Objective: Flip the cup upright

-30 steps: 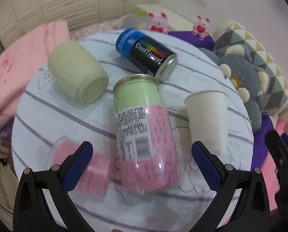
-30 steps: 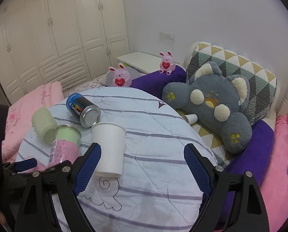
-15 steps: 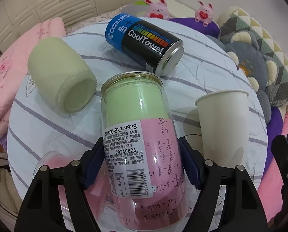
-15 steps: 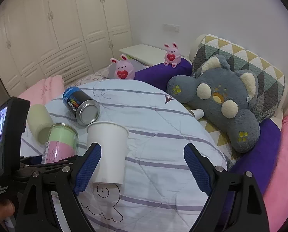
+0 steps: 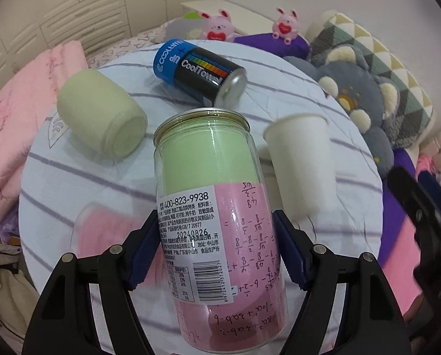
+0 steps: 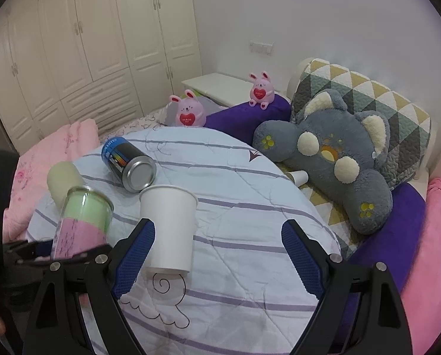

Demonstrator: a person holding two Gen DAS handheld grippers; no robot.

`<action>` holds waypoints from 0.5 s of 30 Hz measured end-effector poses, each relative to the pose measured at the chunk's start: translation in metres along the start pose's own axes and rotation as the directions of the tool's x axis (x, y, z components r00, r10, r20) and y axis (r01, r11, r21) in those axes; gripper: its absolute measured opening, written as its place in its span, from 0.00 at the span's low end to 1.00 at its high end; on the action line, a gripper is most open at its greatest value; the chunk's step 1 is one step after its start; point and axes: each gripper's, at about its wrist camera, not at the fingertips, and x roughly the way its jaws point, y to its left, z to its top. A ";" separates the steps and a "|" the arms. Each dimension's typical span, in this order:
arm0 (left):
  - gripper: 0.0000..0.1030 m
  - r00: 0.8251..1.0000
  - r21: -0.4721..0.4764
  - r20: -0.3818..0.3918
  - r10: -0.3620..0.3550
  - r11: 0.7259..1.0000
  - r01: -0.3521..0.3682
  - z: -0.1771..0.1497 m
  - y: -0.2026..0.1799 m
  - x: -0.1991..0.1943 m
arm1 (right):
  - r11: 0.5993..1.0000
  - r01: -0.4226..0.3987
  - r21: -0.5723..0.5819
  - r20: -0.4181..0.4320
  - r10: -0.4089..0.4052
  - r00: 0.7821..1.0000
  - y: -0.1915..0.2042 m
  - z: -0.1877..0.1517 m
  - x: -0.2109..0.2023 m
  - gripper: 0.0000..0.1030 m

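left gripper (image 5: 217, 251) was closed on the clear cup (image 5: 217, 207), green and pink inside, gripped at its labelled middle, metal rim tilted away, lifted over the striped worktop (image 5: 72, 177). right gripper (image 6: 217, 254) was held wide open, nothing in it, white paper cup (image 6: 168, 224) standing upright just beside its left finger. blue-black can (image 5: 199, 71) and pale green cup (image 5: 102, 118) lay on their sides

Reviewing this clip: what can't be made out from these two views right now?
- Clear can: base cut off by the bottom edge, left wrist view; whether it touches the bedspread is hidden.
- Pink object, left wrist view: blurred, partly behind the left gripper.
- Small cup, right wrist view: tiny, partly behind the bedspread's edge.
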 end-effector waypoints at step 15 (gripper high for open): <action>0.73 1.000 0.120 -0.003 -0.001 0.993 0.001 -0.064 -0.028 -0.018 | 1.000 0.000 -0.012 -0.047 -0.001 0.999 0.007 -0.033 -0.023 0.86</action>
